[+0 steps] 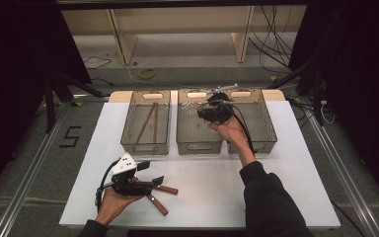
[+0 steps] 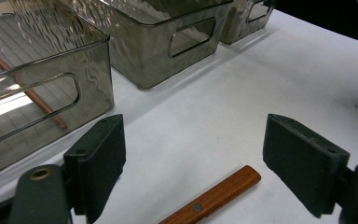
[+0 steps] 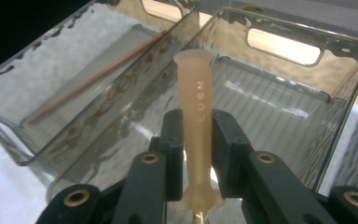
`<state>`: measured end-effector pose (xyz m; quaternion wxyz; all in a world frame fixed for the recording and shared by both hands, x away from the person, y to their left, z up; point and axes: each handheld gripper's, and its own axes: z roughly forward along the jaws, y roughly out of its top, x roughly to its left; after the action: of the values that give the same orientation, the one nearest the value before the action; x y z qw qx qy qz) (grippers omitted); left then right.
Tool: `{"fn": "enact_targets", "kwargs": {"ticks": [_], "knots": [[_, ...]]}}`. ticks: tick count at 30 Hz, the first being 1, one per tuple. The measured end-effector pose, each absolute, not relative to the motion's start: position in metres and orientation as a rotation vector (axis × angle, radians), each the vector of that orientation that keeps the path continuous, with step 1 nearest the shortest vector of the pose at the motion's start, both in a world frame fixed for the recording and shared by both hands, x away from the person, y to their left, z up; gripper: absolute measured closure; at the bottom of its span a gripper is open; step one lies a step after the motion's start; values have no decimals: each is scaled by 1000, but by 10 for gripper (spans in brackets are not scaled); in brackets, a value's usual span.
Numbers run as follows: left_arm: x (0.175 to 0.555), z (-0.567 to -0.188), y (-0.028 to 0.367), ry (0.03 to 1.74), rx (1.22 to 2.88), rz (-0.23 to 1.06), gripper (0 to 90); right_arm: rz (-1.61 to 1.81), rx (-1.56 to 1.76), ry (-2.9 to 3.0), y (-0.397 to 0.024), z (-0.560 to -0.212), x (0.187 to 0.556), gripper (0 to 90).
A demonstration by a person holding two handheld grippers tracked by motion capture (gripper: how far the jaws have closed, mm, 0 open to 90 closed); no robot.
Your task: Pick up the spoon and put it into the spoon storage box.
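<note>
Over the middle bin (image 1: pixel 200 126), at about twelve o'clock from the table's centre, the right gripper (image 1: pixel 216 110) has its jaws clamped on a pale translucent handle (image 3: pixel 196 121) lettered along its side, the piece standing between the pads above the bin's bare floor. The left bin (image 1: pixel 145 123), at eleven o'clock, already holds a pair of thin brown sticks (image 1: pixel 149 122) lying lengthwise. At seven o'clock, near the front edge of the white table (image 1: pixel 276 187), the left gripper (image 1: pixel 145 182) rests with its jaws spread wide and gripping nothing; a wooden-handled utensil (image 2: pixel 212 198) lies on the sheet between them, untouched by either pad, and a second one (image 1: pixel 158 205) lies just beside it. The sorting looks roughly midway: one kind is binned, the pale-handled piece is about to be lowered into the middle bin, and both wooden-handled pieces remain to be picked up. The right bin (image 1: pixel 261 123), at one o'clock, is partly hidden by the arm.
</note>
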<state>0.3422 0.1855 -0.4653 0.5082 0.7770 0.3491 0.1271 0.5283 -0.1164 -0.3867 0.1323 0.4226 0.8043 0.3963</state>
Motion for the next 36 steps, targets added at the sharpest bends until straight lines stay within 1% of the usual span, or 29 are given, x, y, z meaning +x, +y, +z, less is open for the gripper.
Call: {"fn": "enact_targets", "kwargs": {"ticks": [19,20,21,24,26,30,36], "knots": [[345,-465,191,861,1864,309,206,1073,1288,2346,-110,-405,537,745],[345,-465,192,863,1861,312,206,1060,1288,2354,-108,-406,537,720],[345,-465,192,866,1857,310,206,1046,1282,2351,-107,-406,537,664],[347,-465,195,875,1857,312,206,1059,1252,2358,-105,-404,534,619],[347,-465,197,881,1852,315,206,1069,1234,2358,-104,-401,532,564],[348,-465,201,892,1840,320,206,1115,1213,2375,-104,-394,525,498],[349,-464,203,896,1841,320,207,1185,1142,2414,-106,-383,505,435]]}}
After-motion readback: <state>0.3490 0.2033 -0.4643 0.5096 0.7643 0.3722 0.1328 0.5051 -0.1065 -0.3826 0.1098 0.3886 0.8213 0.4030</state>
